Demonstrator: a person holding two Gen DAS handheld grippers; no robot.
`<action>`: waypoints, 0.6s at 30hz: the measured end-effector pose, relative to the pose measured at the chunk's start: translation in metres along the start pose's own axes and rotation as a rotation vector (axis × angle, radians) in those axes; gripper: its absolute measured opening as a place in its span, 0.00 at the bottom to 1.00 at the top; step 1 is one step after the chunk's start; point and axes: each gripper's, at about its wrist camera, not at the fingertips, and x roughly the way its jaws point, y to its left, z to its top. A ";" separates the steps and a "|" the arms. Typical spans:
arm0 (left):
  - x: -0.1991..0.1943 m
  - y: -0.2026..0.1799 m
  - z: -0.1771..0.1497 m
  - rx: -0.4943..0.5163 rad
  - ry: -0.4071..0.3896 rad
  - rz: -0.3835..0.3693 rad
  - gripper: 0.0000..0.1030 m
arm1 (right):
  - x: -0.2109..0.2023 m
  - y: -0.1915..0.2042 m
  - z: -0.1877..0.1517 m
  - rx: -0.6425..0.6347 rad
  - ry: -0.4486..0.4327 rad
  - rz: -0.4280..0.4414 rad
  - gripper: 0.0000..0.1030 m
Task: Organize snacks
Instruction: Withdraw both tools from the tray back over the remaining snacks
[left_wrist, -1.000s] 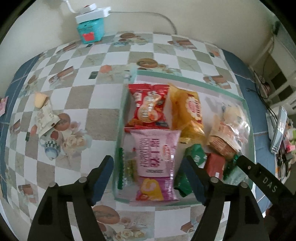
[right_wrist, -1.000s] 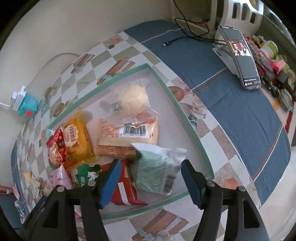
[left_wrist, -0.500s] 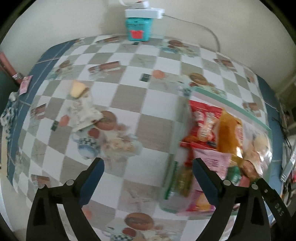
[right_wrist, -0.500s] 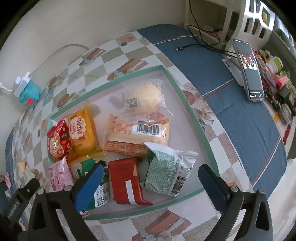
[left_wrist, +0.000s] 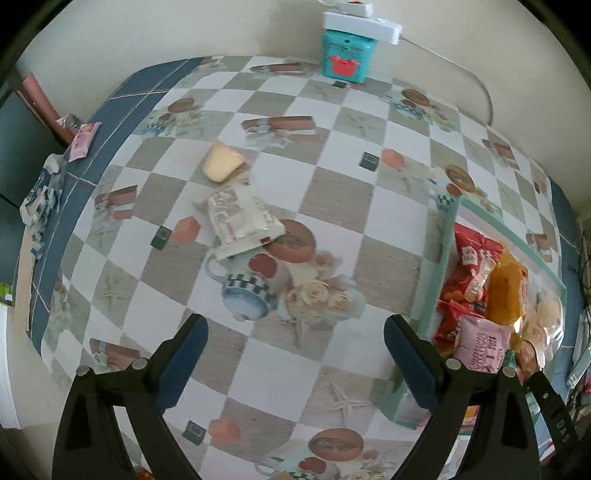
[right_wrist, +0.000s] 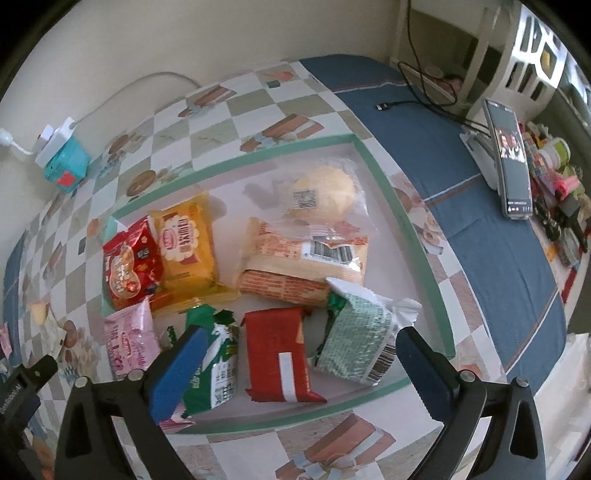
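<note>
Left wrist view. Your left gripper (left_wrist: 291, 354) hangs over bare checked tablecloth (left_wrist: 332, 206), jaws spread wide with nothing between them; they had just been opening. Two snacks lie loose on the cloth ahead of it, well apart from the tray: a white packet (left_wrist: 242, 218) and, just beyond it, a small pale yellow wedge (left_wrist: 221, 162). The packet lies flat, its long axis running from upper left to lower right in this view, one crimped end toward the printed teapot. Which end is its top you cannot tell; the print is blurred. Judgement: the gripper is aimed this way because these two are the leftovers to collect. The teal-rimmed tray (left_wrist: 436, 266) sits at the right edge, already crowded.

Right wrist view. Your right gripper (right_wrist: 299, 362) hovers over the near side of the tray (right_wrist: 406, 225), jaws released and wide, clamped on nothing; they too had just been opening. A red packet (right_wrist: 279, 354) lies between the fingers, untouched, long axis running away from the camera. Beside it, a green patterned packet (right_wrist: 354, 339) leans toward the right finger, torn-looking crimp upward. A green-and-white packet (right_wrist: 218, 365) is partly hidden behind the left finger. Further in lie a red bag (right_wrist: 129, 266), a yellow bag (right_wrist: 186, 247), a pink bag (right_wrist: 127, 339), an orange wafer pack (right_wrist: 303, 262) and a round bun in clear wrap (right_wrist: 325, 192). Judgement: they sit in rough rows, so sorting is mostly done.
</note>
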 end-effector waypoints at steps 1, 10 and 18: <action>0.000 0.004 0.001 -0.006 0.001 -0.001 0.93 | -0.002 0.005 -0.001 -0.009 -0.005 -0.001 1.00; -0.001 0.045 0.011 -0.084 0.008 -0.001 0.93 | -0.021 0.049 -0.011 -0.094 -0.053 0.007 1.00; 0.000 0.099 0.022 -0.189 0.007 -0.001 0.93 | -0.031 0.101 -0.023 -0.179 -0.085 0.019 1.00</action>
